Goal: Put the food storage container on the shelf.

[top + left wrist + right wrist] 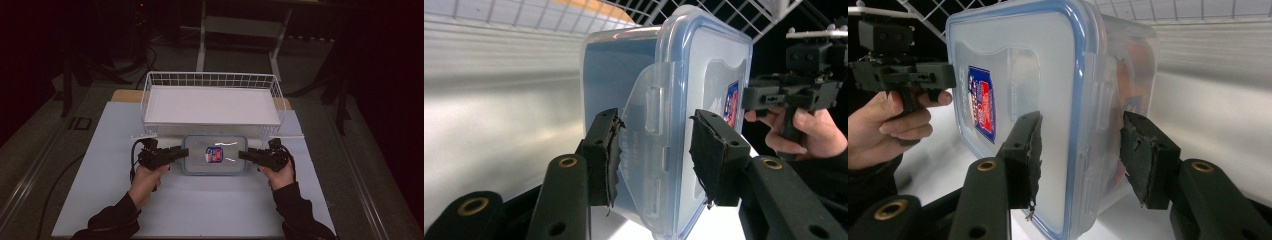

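Observation:
A clear plastic container (200, 162) with a blue-rimmed snap lid and a red and blue label (215, 155) lies crosswise just in front of the wire basket. My left gripper (184, 153) holds its left end. In the left gripper view the gripper (654, 127) has its pads on either side of the end latch of the container (704, 70). My right gripper (243, 155) holds the opposite end. In the right gripper view the gripper (1080, 127) has one pad on the lid of the container (1018, 65) and the other against the base.
The white wire basket (210, 76) with a white liner stands directly behind the container, its front wall close to it. A white table (200, 210) stretches toward the person. Each gripper view shows the other hand and gripper (794, 95) (903, 75) beyond the container. Dark floor surrounds the table.

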Demonstrator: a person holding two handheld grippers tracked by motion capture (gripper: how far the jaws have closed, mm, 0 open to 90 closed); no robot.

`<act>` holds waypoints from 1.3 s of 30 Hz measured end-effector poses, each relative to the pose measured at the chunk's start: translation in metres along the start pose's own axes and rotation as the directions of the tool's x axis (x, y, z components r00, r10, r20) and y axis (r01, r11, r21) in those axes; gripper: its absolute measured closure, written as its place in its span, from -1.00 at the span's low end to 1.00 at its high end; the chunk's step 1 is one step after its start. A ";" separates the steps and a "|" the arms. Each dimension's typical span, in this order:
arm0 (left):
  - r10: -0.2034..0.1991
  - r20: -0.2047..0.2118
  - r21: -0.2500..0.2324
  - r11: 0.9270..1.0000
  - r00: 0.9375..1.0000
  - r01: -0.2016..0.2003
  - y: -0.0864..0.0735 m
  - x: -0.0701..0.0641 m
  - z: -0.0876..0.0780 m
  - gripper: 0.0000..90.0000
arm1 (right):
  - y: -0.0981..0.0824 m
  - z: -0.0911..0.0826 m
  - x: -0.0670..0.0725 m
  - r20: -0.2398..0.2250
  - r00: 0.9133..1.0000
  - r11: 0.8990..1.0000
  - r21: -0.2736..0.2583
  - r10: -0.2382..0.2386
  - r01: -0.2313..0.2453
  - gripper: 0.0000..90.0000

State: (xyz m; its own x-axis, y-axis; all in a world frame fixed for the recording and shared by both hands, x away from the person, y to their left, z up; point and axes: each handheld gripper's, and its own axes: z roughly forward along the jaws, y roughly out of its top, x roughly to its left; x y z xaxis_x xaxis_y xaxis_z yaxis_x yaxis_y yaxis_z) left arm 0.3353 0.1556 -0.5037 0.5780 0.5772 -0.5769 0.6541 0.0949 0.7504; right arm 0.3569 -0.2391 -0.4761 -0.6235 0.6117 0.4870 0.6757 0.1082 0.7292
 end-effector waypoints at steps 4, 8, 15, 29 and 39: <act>0.001 -0.019 -0.004 1.000 1.000 -0.001 -0.002 0.006 0.007 0.21 | -0.001 0.006 -0.008 0.005 1.000 1.000 0.000 0.000 0.000 0.15; -0.006 -0.031 0.001 1.000 0.999 0.006 -0.002 0.009 0.012 0.20 | -0.002 0.010 -0.014 0.009 1.000 1.000 -0.004 -0.005 0.005 0.15; 0.004 -0.030 -0.011 1.000 1.000 -0.004 -0.002 0.014 0.017 0.20 | 0.002 0.016 -0.023 0.012 1.000 1.000 -0.012 -0.024 0.024 0.13; 0.003 -0.043 -0.058 0.998 0.999 -0.006 -0.003 0.018 0.028 0.13 | 0.004 0.019 -0.025 0.073 0.996 0.998 -0.030 -0.057 0.059 0.15; 0.016 -0.147 -0.108 0.994 0.989 -0.033 0.001 0.016 0.036 0.02 | 0.004 0.023 -0.026 0.119 0.993 0.996 -0.088 -0.024 0.035 0.12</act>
State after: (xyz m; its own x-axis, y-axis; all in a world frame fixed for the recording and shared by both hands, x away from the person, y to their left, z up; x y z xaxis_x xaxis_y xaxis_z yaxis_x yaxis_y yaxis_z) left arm 0.3628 0.1359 -0.5239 0.5107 0.6916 -0.5107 0.5782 0.1634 0.7994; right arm 0.3845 -0.2365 -0.4970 -0.5885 0.6978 0.4084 0.6162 0.0601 0.7853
